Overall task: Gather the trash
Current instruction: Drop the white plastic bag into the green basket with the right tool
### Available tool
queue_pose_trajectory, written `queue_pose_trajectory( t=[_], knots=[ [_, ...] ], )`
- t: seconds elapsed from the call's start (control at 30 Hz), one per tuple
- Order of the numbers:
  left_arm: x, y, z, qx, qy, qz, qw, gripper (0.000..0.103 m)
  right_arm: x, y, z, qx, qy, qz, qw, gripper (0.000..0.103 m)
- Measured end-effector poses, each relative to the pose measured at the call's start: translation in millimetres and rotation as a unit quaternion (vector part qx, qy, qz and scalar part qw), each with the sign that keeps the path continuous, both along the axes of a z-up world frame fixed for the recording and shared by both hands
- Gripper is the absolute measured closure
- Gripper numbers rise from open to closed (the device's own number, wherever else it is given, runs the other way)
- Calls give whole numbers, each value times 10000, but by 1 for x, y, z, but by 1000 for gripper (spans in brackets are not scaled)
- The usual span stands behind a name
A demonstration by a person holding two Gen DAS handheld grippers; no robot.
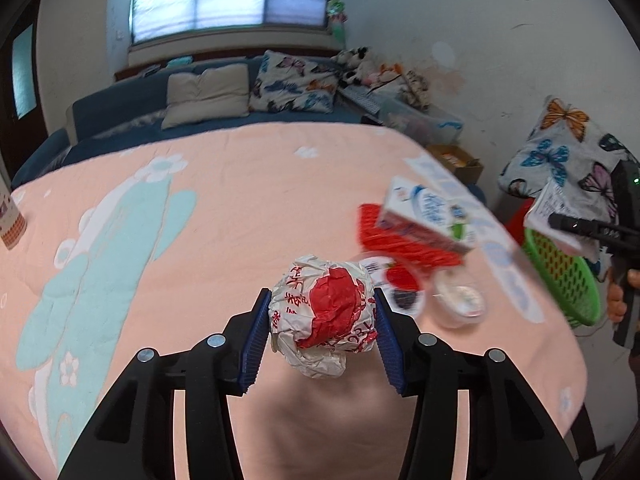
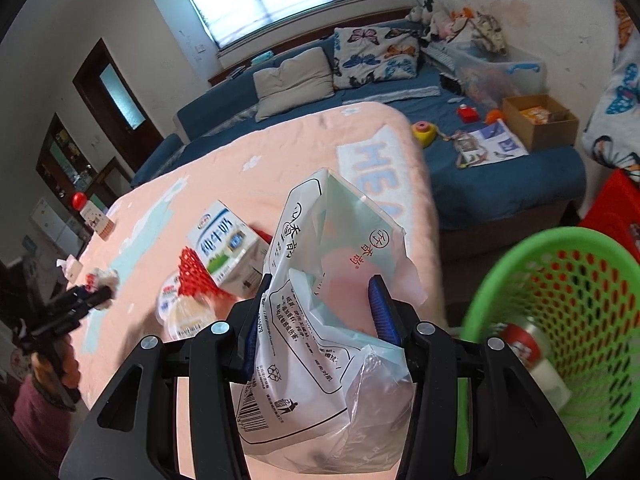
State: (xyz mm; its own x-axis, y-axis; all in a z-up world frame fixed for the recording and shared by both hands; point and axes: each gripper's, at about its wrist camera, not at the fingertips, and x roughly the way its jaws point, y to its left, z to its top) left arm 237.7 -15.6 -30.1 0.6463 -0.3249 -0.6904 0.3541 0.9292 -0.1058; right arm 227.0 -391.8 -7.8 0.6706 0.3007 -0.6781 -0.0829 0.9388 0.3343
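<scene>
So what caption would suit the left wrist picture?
Left gripper clamps a crumpled paper wrapper above the pink tablecloth, milk carton beyond.

Left gripper and right gripper both clamped.

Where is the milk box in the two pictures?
Left wrist view: the milk box sits right of centre, blurred, on a red mesh thing.
Right wrist view: the milk box is left of centre, behind the held plastic bag.
Shared landmark: the green basket at the table's edge.
</scene>
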Motion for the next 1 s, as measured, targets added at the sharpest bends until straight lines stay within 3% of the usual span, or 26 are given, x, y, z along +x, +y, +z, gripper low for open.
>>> queue_pose_trajectory(
  t=[0.3,0.63,1.0],
  knots=[
    [-25,-50,30,-177,-221,-526,9982,55,-37,-42,-3,-464,9,-476,9978,52],
    [-39,-117,41,-166,-284,-1127,9931,55,-66,-107,-20,-931,221,-1222,9879,48],
    [-47,-178,46,-107,-293,-1658,9857,55,-80,-164,-25,-905,298,-1801,9790,46]
  ],
)
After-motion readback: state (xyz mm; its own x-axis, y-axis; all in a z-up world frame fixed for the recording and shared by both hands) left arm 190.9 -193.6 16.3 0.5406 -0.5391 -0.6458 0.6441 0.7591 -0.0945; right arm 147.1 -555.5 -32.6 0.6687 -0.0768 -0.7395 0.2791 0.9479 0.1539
